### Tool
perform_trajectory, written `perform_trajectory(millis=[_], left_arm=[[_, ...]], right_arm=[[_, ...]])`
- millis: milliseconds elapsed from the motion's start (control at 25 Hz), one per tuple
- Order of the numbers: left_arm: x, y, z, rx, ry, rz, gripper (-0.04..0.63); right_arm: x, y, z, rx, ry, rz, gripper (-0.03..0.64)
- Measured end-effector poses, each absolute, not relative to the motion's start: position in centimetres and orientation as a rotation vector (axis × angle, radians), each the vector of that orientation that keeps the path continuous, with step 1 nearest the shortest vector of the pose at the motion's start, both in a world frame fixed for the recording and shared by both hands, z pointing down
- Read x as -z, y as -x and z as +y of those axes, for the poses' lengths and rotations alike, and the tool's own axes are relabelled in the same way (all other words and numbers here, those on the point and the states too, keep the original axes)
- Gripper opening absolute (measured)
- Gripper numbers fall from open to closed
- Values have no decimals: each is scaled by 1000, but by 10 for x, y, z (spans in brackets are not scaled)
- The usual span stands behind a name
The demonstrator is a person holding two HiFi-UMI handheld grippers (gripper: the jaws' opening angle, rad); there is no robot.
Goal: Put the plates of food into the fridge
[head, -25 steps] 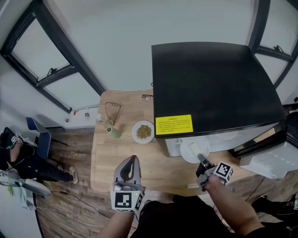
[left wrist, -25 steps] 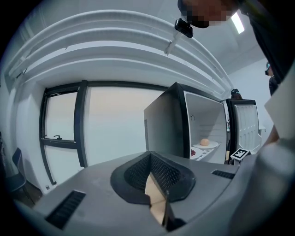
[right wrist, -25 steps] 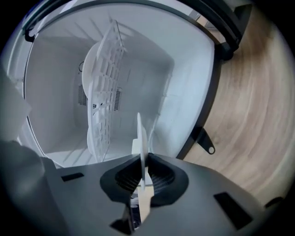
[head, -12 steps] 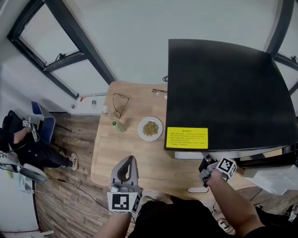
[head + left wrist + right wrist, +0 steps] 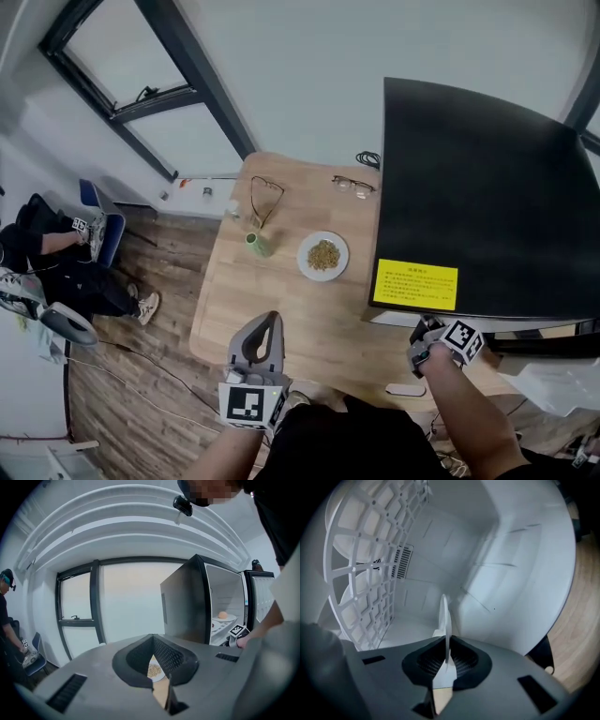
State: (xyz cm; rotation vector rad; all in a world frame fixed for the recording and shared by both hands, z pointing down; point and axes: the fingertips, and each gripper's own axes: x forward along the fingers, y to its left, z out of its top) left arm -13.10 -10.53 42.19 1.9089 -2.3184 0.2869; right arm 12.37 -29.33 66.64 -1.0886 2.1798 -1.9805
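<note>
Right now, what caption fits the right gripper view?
Right tongs clamp a white plate edge-on inside the open fridge.

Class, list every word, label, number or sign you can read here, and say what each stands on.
Yellow label on the fridge top: printed lines, too small to read.
Marker cubes: black-and-white patterns, no words.
Nothing else legible.

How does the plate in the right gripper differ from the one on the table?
The held plate is pinched at its rim by the fingers of the right gripper, inside the fridge; the table plate lies free on the table, beside the fridge. The table plate shows a heap of brownish food; the held plate is seen edge-on, so its load cannot be told. Both are white.
</note>
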Motion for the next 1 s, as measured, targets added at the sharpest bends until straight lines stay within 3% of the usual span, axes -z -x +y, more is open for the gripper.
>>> perform_trajectory(millis=[280,320,440,680,1000], left_arm=[[-419,140,-94,-302,-1860,-2358,3],[-418,139,-95,-301,-1863,-2361,3],[-414,135,-98,-294,-1883,-2366,3],[-406,131,-103,-273,-1927,-2377,3],[-410,146,-93,-245,-1966,-2354,3]], right_arm=[[-676,-121,-288,1948,1271,2392,44],[-674,-120,-288,1928,1282,2436,63],[-670,-119,-288,1864,1334,2565,201],[-664,-127,-295,1549,1566,2848,266],[-635,-144,-294,1217,1694,2896,273]])
